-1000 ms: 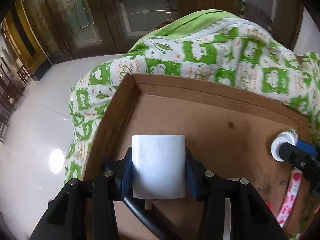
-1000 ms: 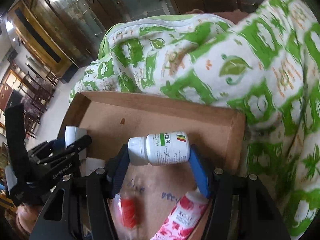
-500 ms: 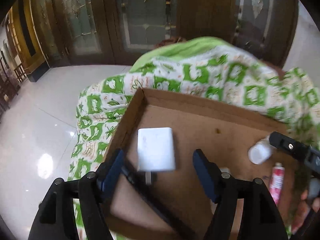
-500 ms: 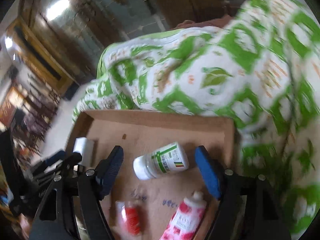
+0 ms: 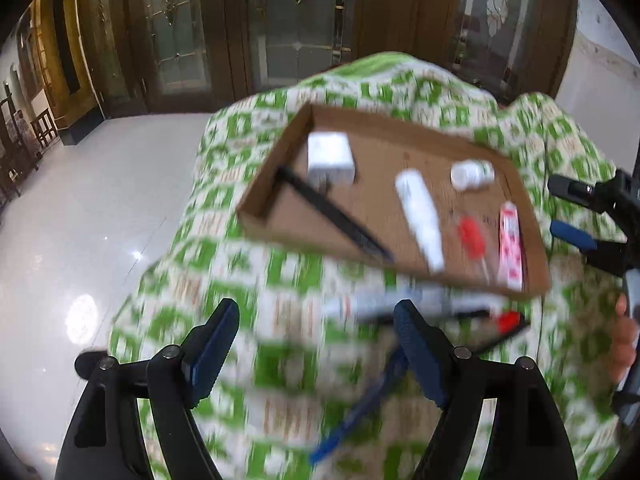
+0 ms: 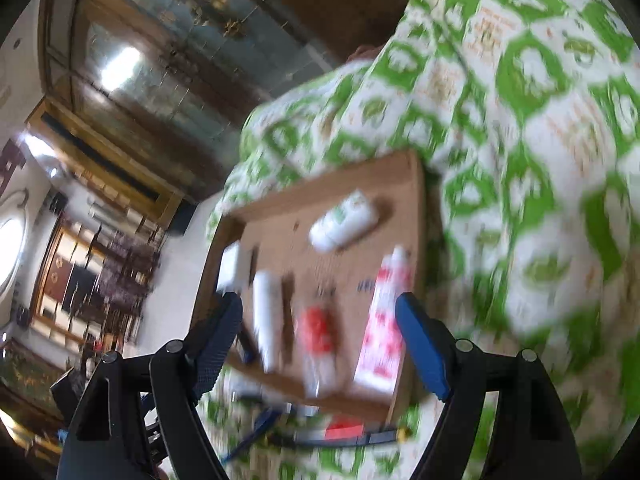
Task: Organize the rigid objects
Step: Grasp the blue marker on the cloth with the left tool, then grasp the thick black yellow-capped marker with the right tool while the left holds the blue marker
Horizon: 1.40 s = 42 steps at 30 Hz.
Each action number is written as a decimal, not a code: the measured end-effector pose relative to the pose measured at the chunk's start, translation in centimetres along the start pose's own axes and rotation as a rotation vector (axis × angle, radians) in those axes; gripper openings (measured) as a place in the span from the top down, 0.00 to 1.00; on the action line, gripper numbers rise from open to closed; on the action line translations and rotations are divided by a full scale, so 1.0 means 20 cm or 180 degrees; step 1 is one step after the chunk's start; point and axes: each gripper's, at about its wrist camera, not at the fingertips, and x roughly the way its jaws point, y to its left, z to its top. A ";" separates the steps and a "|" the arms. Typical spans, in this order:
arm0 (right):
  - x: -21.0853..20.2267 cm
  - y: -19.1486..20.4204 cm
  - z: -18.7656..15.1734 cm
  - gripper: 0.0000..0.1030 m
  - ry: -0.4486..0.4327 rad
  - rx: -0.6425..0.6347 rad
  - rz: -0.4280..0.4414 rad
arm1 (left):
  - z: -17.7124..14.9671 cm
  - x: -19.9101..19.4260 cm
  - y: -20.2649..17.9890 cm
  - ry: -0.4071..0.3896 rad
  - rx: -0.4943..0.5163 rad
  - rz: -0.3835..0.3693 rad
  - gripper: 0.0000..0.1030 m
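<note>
Green-and-white cloth (image 5: 288, 272) carries a cardboard tray (image 5: 260, 216) at 12 o'clock of the left gripper (image 5: 316, 350). Both grippers (right gripper (image 6: 320, 340) too) have just been opening, nothing between them. Inside lie a white block (image 5: 330, 156) and a pill bottle (image 6: 344, 222).

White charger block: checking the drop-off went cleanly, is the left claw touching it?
Apart. The left wrist view shows the white charger block lying in the cardboard tray, while the left claw hangs open over the cloth.

Left gripper (image 5: 316, 342) jaws just opened wide, nothing between, right gripper (image 6: 320, 332) likewise, both angled downward
</note>
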 end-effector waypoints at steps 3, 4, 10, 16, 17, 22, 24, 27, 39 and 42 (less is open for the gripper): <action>-0.01 0.06 -0.11 0.24 0.0208 -0.0153 0.0096 | -0.09 -0.02 0.01 0.0083 -0.0021 -0.0083 0.20; 0.00 0.08 -0.14 0.24 0.0273 -0.0222 0.0114 | -0.12 -0.03 0.01 0.0101 -0.0038 -0.0113 0.20; 0.03 0.16 -0.29 0.24 0.0578 -0.0521 0.0068 | -0.19 0.05 -0.06 0.0327 0.0109 -0.0142 0.20; 0.06 0.10 -0.34 0.24 0.0738 -0.0554 -0.0364 | -0.23 0.12 -0.13 0.0527 0.0332 -0.0062 0.20; 0.07 0.08 -0.33 0.24 0.0727 -0.0542 -0.0436 | -0.23 0.13 -0.14 0.0553 0.0343 -0.0044 0.20; 0.21 -0.01 -0.34 0.24 0.0963 -0.0448 -0.0722 | -0.24 0.19 -0.12 0.0659 0.0325 0.0046 0.20; 0.23 -0.02 -0.35 0.24 0.1024 -0.0398 -0.0663 | -0.24 0.20 -0.13 0.0632 0.0358 0.0094 0.35; 0.23 -0.02 -0.37 0.24 0.1170 -0.0255 -0.0277 | -0.23 0.18 -0.13 0.0629 0.0409 0.0088 0.71; 0.25 0.11 -0.51 0.29 0.1851 -0.0316 0.0502 | -0.25 0.07 0.16 0.0691 -0.0268 0.0199 0.85; 0.21 0.22 -0.53 0.29 0.1623 -0.0906 0.0074 | -0.25 0.09 0.12 0.0722 -0.0149 0.0274 0.85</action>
